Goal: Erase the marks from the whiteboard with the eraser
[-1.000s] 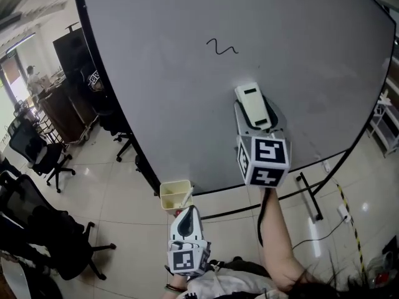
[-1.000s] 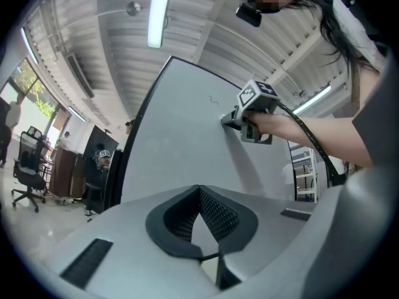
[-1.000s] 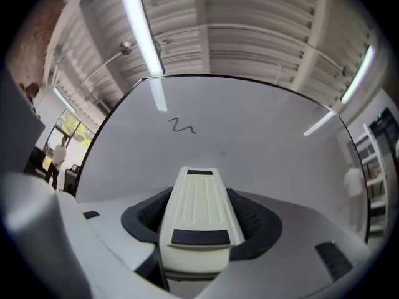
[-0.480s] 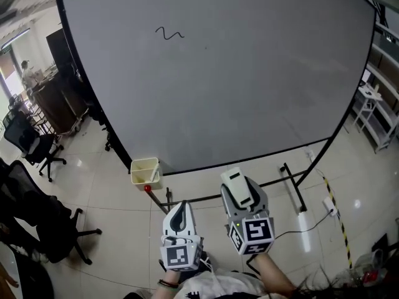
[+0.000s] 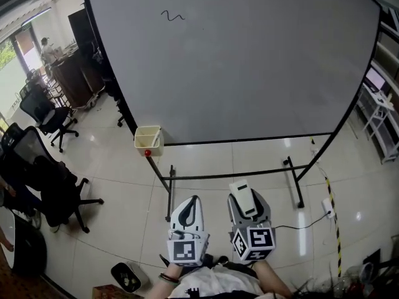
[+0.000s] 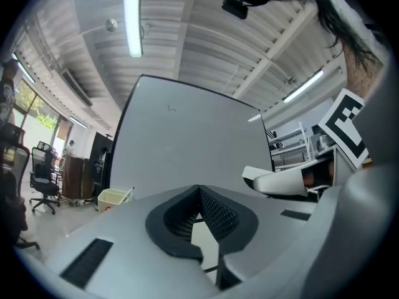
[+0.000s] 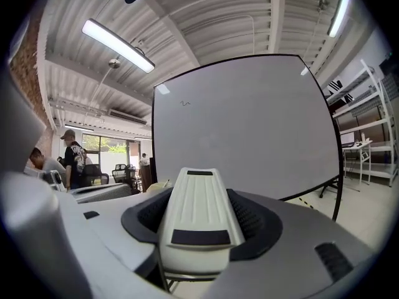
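Note:
A large whiteboard [image 5: 249, 61] stands on a wheeled frame ahead of me, with one small black squiggle [image 5: 172, 15] near its top left; the squiggle [image 7: 185, 103] also shows in the right gripper view. My right gripper [image 5: 244, 196] is shut on a white eraser [image 5: 243, 193], held low above the floor, well back from the board. The eraser [image 7: 198, 213] fills the space between the jaws in the right gripper view. My left gripper [image 5: 189, 212] hangs beside it, shut with nothing in it.
A cream bin [image 5: 148, 140] with pens hangs at the board's lower left corner. Black office chairs [image 5: 47, 185] stand at the left. A cable [image 5: 305, 220] and socket lie on the tiled floor at the right. People stand far back at the left [image 7: 73, 157].
My right gripper with the eraser has come down off the board to waist height. I have stepped back, so the board and squiggle look farther away.

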Available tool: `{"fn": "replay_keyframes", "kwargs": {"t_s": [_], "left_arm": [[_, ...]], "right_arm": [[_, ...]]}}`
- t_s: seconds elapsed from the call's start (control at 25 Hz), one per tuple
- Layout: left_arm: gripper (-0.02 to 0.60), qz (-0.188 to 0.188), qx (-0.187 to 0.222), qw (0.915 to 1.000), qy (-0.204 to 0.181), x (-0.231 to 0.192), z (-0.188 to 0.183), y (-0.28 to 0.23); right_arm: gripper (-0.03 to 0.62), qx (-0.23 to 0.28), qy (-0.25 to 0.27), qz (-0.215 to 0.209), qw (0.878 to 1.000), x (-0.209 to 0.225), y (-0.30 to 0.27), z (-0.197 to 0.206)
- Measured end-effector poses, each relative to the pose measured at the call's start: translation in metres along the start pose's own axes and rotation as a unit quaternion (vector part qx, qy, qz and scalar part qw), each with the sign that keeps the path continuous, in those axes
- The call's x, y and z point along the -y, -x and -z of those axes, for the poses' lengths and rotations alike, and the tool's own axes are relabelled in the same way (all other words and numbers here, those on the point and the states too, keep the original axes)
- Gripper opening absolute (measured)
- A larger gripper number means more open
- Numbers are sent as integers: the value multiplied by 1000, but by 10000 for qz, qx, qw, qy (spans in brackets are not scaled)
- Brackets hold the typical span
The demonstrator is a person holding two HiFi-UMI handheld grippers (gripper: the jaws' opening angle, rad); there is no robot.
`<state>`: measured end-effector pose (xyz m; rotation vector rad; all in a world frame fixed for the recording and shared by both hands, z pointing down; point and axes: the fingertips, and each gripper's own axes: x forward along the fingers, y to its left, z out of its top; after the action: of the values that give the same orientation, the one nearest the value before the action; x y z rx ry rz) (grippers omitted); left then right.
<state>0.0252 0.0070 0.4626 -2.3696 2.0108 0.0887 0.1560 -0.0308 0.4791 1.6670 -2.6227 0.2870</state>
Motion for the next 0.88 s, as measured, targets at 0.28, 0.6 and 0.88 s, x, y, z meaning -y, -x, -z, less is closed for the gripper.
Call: {"fn": "replay_keyframes", "kwargs": {"t_s": [0.28,0.6,0.88], "left_arm": [[3,-143,-124,9996,196,-14,5,22],[3,-152,-116,9997,140,-25,5,19],[3,-154,-91,9997,150,-24,8,14]], "right_arm": [[282,-191,30,-67,9998,-12,12,22],[278,-296,305,34,9991,-19,4,28],[278,-500,336,-34,9982,-24,4,30]]}}
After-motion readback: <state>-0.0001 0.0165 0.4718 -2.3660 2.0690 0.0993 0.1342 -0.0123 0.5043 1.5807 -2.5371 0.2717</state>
